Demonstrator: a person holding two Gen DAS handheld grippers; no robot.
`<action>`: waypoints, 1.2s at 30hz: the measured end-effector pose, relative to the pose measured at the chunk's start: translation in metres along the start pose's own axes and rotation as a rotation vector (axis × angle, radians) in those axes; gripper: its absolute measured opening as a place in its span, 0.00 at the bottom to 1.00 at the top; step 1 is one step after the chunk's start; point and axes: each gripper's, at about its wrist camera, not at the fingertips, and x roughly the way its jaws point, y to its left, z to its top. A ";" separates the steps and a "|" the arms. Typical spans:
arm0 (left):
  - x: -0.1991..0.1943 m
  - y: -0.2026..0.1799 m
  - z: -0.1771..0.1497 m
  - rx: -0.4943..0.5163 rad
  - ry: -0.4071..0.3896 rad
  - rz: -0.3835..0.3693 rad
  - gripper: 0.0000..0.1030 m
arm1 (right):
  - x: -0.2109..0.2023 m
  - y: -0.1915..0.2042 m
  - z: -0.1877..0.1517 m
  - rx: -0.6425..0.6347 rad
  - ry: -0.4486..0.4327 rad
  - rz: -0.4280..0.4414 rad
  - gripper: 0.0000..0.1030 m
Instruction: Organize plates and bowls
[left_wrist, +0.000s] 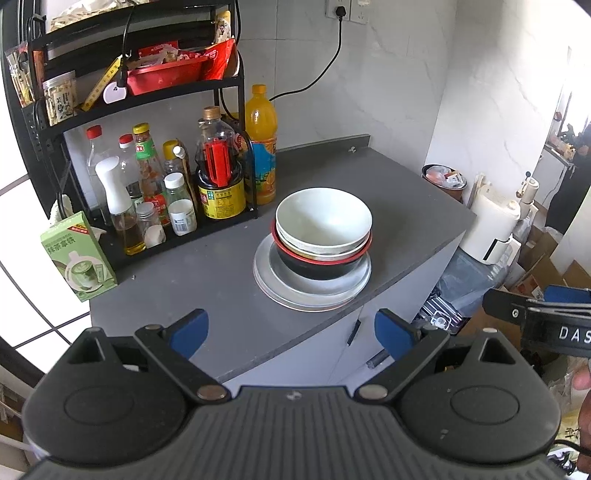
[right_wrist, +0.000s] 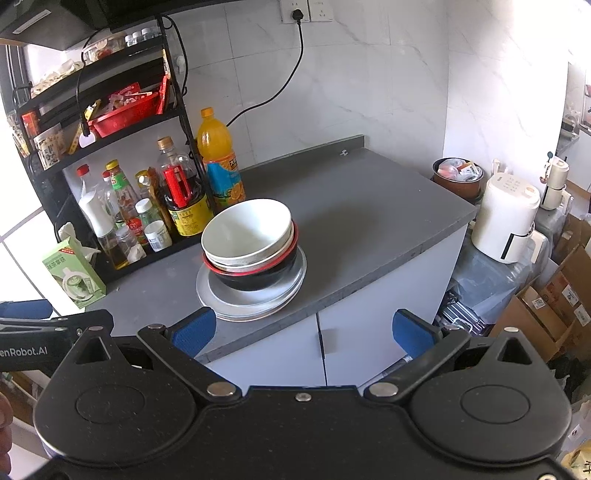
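A stack stands on the grey counter (left_wrist: 207, 280) (right_wrist: 369, 236): pale plates (left_wrist: 317, 291) (right_wrist: 255, 302) at the bottom, a black bowl with a red rim (left_wrist: 314, 269) (right_wrist: 258, 280) on them, and white bowls (left_wrist: 323, 218) (right_wrist: 247, 229) nested on top. My left gripper (left_wrist: 291, 332) hangs open in front of the counter's edge, short of the stack, with nothing between its blue pads. My right gripper (right_wrist: 303, 330) is open too, below and in front of the stack, holding nothing. Each gripper shows at the side of the other's view.
A black rack (left_wrist: 147, 96) (right_wrist: 122, 122) with sauce bottles, an orange juice bottle (left_wrist: 262, 147) (right_wrist: 218, 158) and a green box (left_wrist: 77, 258) (right_wrist: 72, 273) crowds the counter's left. A plug cable (left_wrist: 332, 62) hangs on the wall. A white appliance (right_wrist: 506, 218), bin and cartons stand right of the cabinet.
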 end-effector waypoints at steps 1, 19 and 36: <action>0.000 0.000 0.000 -0.001 0.001 0.000 0.93 | 0.000 0.000 0.001 -0.002 0.001 -0.001 1.00; 0.000 0.004 0.004 -0.002 0.001 0.006 0.93 | 0.000 0.003 0.001 0.000 0.004 -0.006 1.00; 0.005 0.004 0.006 -0.001 0.008 0.006 0.93 | 0.002 -0.001 0.003 0.005 0.004 -0.015 1.00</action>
